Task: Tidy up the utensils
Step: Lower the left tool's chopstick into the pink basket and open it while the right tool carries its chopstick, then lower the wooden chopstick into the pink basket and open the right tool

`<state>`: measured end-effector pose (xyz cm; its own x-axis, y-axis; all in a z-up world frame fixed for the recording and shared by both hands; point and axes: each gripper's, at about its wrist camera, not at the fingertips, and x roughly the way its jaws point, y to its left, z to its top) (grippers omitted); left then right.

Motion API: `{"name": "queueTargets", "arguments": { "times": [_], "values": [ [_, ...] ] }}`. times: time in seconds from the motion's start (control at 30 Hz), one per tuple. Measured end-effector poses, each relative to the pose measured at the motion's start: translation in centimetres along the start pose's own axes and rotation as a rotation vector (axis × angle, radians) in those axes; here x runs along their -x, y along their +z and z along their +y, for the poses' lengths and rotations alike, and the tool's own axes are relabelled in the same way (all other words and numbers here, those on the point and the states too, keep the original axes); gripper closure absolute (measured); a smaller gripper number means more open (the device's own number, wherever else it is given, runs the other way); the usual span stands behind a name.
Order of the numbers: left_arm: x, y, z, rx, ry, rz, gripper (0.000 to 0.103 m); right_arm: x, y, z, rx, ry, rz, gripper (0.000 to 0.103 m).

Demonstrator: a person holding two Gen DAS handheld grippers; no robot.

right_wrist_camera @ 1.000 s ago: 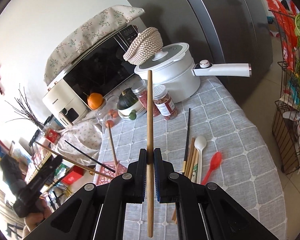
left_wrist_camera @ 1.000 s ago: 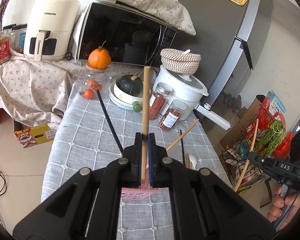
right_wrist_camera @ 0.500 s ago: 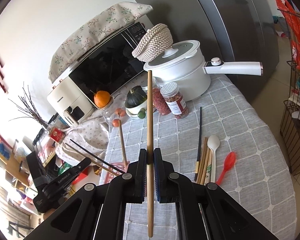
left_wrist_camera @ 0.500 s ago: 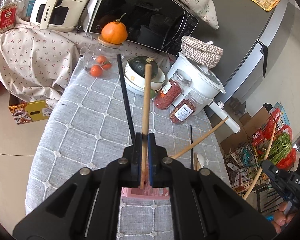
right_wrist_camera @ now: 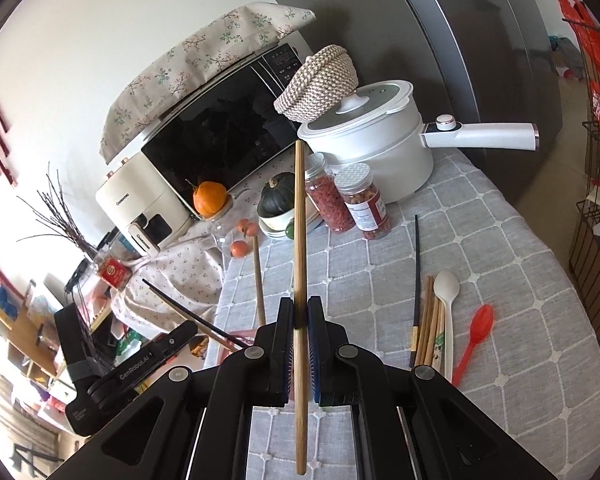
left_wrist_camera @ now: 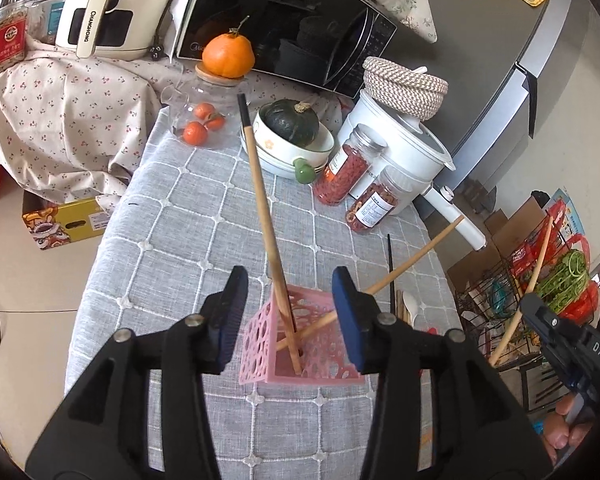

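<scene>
A pink perforated holder (left_wrist_camera: 300,344) stands on the grey checked tablecloth (left_wrist_camera: 188,216), just beyond my left gripper (left_wrist_camera: 288,316), which is open and empty. Two wooden chopsticks lean in it, one black-tipped (left_wrist_camera: 264,204), one slanting right (left_wrist_camera: 412,258). My right gripper (right_wrist_camera: 299,322) is shut on a wooden chopstick (right_wrist_camera: 300,240) held upright; it also shows in the left wrist view (left_wrist_camera: 524,292). On the cloth lie a black chopstick (right_wrist_camera: 417,264), a bundle of wooden chopsticks (right_wrist_camera: 430,328), a white spoon (right_wrist_camera: 447,300) and a red spoon (right_wrist_camera: 474,336).
At the table's back stand a white pot (right_wrist_camera: 376,148) with a long handle, two spice jars (right_wrist_camera: 360,204), a bowl with a green squash (left_wrist_camera: 290,126), a glass jar of oranges (left_wrist_camera: 204,116) and a microwave (left_wrist_camera: 284,28). A wire rack (left_wrist_camera: 512,308) stands right of the table.
My left gripper has opened and let go of the black-tipped wooden chopstick, which now leans in the pink holder. The right gripper has kept its chopstick and shifted slightly.
</scene>
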<state>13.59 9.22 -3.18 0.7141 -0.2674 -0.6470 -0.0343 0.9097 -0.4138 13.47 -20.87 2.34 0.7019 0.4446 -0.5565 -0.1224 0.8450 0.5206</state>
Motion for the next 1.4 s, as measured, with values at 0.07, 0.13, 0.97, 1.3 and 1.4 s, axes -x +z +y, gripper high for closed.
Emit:
{"name": "queueTargets", "arguments": {
  "times": [0.07,0.13,0.97,1.3,1.4],
  "values": [
    [0.9,0.0,0.1,-0.012,0.014,-0.003,0.038,0.0,0.1,0.7,-0.002,0.015,-0.031,0.096],
    [1.6,0.0,0.2,-0.031,0.07,0.005,0.026,-0.1,0.1,1.4,-0.008,0.031,-0.068,0.096],
    [2.4,-2.2,5.2,-0.058,0.177,0.188,0.022,-7.4,-4.8,7.4,-0.075,-0.199,-0.387,0.096],
    [2.2,-2.3,5.0,-0.073,0.181,0.189,0.022,-9.1,-6.7,7.2,-0.077,-0.149,-0.257,0.094],
    [2.2,-2.4,4.7,-0.084,0.18,0.19,0.022,-8.6,-6.5,7.2,-0.057,-0.147,-0.249,0.085]
  ]
}}
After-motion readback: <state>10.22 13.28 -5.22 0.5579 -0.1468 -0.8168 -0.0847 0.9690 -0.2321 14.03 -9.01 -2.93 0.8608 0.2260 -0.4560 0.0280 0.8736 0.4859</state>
